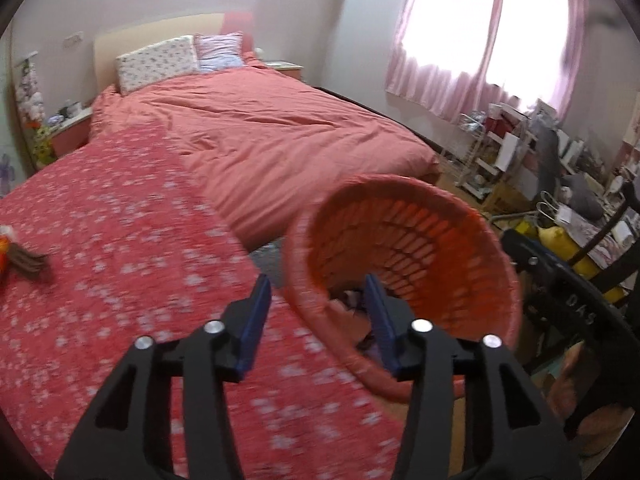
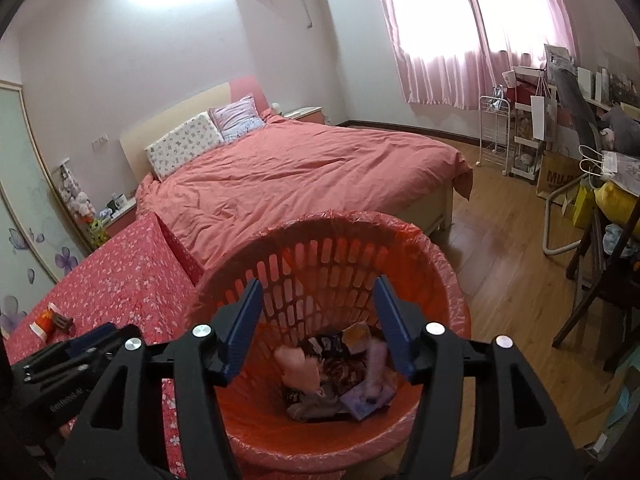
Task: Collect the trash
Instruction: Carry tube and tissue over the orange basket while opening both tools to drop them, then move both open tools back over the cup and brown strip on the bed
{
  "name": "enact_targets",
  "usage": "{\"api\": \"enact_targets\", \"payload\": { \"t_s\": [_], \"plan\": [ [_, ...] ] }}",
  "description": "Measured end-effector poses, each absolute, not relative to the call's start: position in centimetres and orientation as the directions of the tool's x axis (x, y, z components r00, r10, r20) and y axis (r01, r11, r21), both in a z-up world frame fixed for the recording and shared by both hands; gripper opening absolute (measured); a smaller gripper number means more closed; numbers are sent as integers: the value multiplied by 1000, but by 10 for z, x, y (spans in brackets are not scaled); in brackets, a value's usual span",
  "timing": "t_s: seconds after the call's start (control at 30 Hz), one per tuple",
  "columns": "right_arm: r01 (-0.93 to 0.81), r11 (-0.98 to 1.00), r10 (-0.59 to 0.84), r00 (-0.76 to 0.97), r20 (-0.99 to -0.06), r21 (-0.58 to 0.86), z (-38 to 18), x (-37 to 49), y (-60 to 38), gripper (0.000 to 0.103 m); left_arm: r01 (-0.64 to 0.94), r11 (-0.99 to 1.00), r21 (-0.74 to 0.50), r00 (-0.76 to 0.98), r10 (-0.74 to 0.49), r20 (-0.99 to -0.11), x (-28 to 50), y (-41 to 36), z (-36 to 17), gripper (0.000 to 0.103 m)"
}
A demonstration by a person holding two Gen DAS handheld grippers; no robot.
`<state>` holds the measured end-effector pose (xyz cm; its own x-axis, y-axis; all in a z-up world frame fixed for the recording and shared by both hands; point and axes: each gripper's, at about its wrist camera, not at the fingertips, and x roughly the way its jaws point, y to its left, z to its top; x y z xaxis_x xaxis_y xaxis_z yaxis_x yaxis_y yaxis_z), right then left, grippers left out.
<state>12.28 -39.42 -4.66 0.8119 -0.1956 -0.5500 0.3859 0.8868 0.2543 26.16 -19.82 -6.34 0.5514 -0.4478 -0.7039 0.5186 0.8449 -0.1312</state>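
Observation:
An orange slatted trash basket (image 2: 340,264) with a red liner stands on the floor beside the table; several wrappers and a pink scrap (image 2: 300,366) lie in it. My right gripper (image 2: 318,312) is open and empty above the basket mouth. My left gripper (image 1: 316,312) is open and empty over the basket's near rim (image 1: 412,240) and the table edge; it also shows at the left in the right wrist view (image 2: 72,352). Brown and orange wrappers (image 2: 52,322) lie on the red floral tablecloth (image 2: 120,280); they also show at the left in the left wrist view (image 1: 20,256).
A bed with a salmon duvet (image 2: 304,168) lies beyond the table. A dark chair (image 2: 600,280), bags and white racks (image 2: 496,132) crowd the right side. Wooden floor (image 2: 508,248) lies between the bed and the chair.

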Motion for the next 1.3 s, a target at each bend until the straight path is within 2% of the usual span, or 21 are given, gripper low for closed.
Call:
{"api": "enact_targets", "payload": {
  "t_s": [0.5, 0.67, 0.93, 1.1, 1.2, 1.3],
  "plan": [
    [320, 926, -159, 810, -565, 199, -37, 134, -357, 67, 299, 952, -64, 664, -256, -703, 278, -76, -59, 74],
    [278, 943, -131, 813, -567, 182, -36, 141, -333, 68, 188, 981, -43, 697, -164, -698, 289, -29, -57, 78],
    [187, 972, -70, 811, -581, 143, -37, 155, -290, 68, -4, 999, -37, 717, -23, -696, 303, 51, -60, 78],
    [145, 981, -40, 804, -593, 129, -39, 163, -267, 68, -76, 995, -67, 735, 11, -678, 313, 87, -60, 76],
    [123, 985, -25, 797, -604, 122, -40, 171, -253, 68, -87, 992, -91, 736, 2, -677, 323, 99, -61, 66],
    [98, 988, -5, 791, -612, 118, -41, 180, -237, 68, -92, 989, -116, 725, -13, -689, 338, 108, -66, 60]
  ]
}}
